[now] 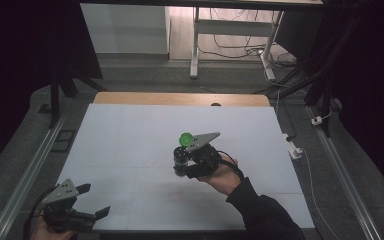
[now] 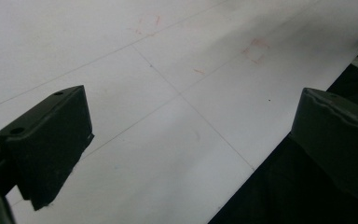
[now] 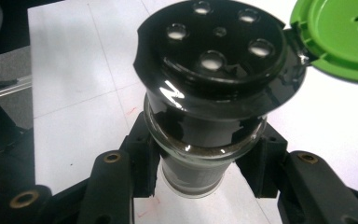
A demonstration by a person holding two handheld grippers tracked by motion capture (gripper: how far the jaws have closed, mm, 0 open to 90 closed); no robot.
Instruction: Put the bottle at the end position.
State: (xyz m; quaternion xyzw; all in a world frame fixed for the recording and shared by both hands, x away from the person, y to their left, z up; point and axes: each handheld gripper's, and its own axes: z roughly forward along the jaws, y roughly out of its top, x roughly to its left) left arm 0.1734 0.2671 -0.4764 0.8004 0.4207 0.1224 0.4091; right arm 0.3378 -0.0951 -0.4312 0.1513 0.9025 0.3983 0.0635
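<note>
Shaker jar with its green flip lid open is gripped in the right gripper near table centre, probably ready for tipping, while the left gripper, at seven o'clock, is held open and empty.

The shaker jar's base sat hidden behind the right hand-held gripper; its green lid was cut off by the frame edge.
</note>
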